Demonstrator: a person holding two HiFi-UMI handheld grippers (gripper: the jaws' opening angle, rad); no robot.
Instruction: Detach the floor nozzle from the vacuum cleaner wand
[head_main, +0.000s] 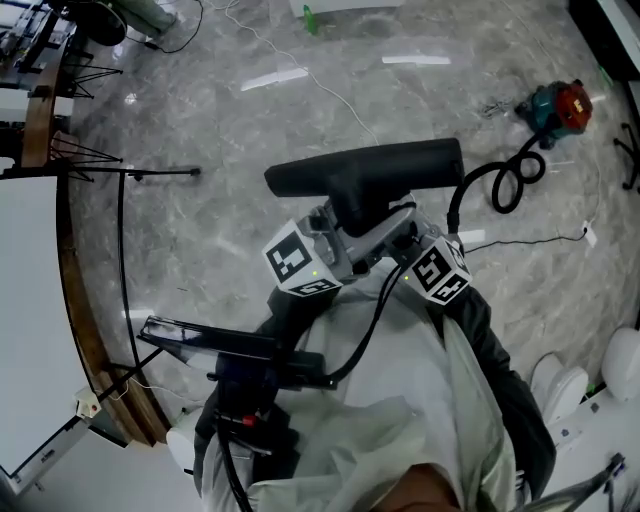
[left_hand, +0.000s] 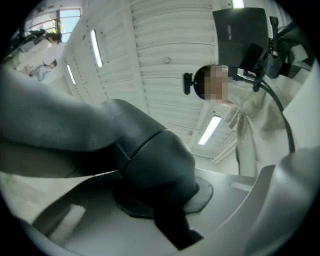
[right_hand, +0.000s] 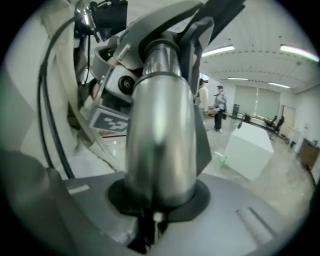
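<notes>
Fingers of our left gripper (left_hand: 162, 220) clamp the dark grey plastic floor nozzle (left_hand: 150, 160), while our right gripper (right_hand: 150, 225) clamps the shiny metal wand (right_hand: 160, 130).

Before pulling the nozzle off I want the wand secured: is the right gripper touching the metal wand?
Touching. The right gripper view shows the jaws of the right gripper closed on the metal wand, with no gap at either side.

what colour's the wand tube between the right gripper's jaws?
Shiny silver metal wand; it shows best in the right gripper view.
</notes>
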